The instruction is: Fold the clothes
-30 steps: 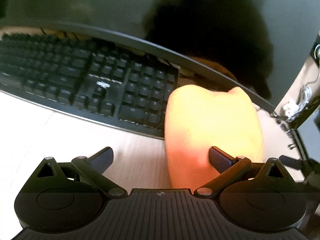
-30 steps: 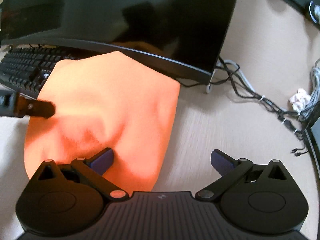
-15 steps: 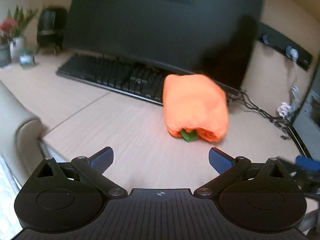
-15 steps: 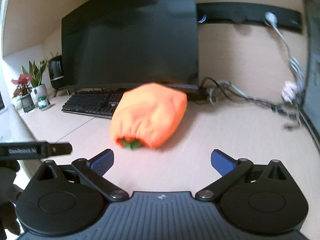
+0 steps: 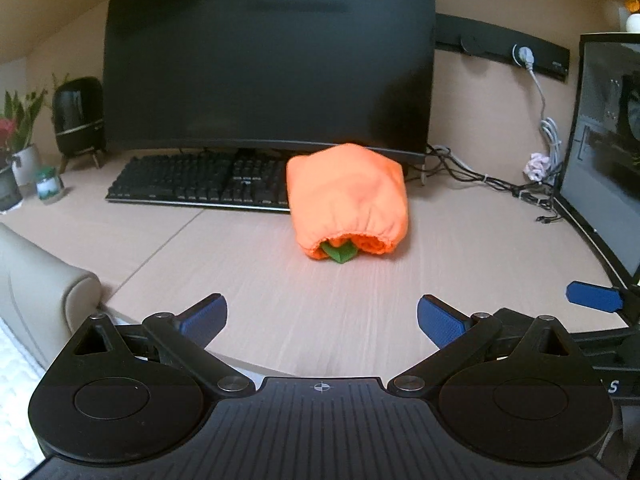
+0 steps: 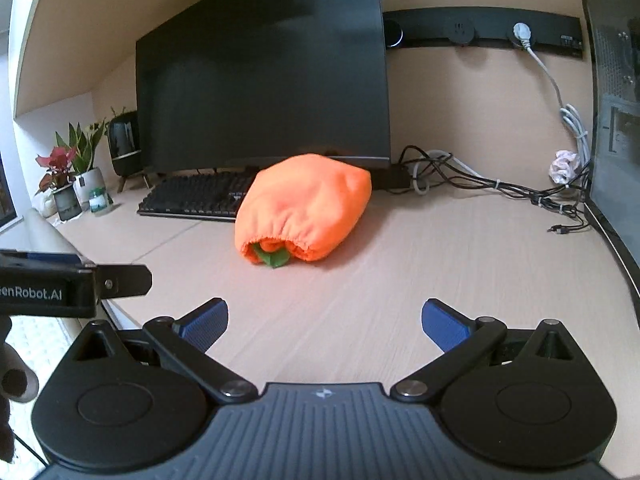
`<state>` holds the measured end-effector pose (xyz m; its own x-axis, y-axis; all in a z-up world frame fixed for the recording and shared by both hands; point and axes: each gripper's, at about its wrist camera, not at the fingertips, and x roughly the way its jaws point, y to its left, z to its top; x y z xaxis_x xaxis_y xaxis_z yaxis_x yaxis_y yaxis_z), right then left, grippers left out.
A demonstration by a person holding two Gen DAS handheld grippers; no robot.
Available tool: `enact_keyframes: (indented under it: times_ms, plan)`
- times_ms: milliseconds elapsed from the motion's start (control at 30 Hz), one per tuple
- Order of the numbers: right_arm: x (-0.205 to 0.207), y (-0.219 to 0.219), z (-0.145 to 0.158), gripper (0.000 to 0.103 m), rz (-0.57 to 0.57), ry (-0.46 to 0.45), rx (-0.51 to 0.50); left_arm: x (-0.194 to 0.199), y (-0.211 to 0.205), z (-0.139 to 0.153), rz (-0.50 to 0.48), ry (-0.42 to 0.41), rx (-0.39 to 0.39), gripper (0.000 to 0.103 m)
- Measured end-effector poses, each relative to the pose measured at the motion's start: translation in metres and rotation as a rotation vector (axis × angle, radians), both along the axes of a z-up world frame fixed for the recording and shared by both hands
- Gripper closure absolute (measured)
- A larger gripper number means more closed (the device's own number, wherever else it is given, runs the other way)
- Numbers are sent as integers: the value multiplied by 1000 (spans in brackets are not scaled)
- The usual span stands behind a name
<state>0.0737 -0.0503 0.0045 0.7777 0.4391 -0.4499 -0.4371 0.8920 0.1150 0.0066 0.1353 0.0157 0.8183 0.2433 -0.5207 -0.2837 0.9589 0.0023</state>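
We're looking down both grippers at once, and the orange garment (image 5: pixel 347 196) sits folded into a plump bundle on the table (image 5: pixel 280 312), just in front of the big dark monitor (image 5: pixel 268 56). Its far left edge overlaps the right end of the black keyboard (image 5: pixel 192 180). A gathered hem faces us, with a scrap of green fabric (image 5: pixel 339 253) poking out of the opening.

Our left gripper (image 5: pixel 320 316) hangs over the near edge of the table, jaws spread wide, blue pads empty, well apart from the bundle. Our right gripper (image 6: pixel 324 318) does the same, jaws wide apart and holding nothing. From the right view we catch the other gripper's black body at the left edge, and the garment (image 6: pixel 306 208) lies ahead and slightly left.

Off to the left stand potted plants (image 6: pixel 76 176) and a small dark speaker (image 5: pixel 78 114). On the right, tangled cables (image 6: pixel 480 184) run along the wall towards a second screen (image 5: pixel 608 132).
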Motion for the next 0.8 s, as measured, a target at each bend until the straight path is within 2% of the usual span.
enact_keyframes:
  times_ms: [333, 500, 800]
  plan:
    - [-7, -8, 5, 0, -37, -54, -31, -7, -1, -4, 7, -4, -50, 0]
    - [-5, -15, 5, 0, -44, -47, -19, -8, -1, -5, -4, 5, -80, 0]
    - [-1, -19, 4, 0, -52, -44, -8, -3, -4, -6, -14, 16, -81, 0]
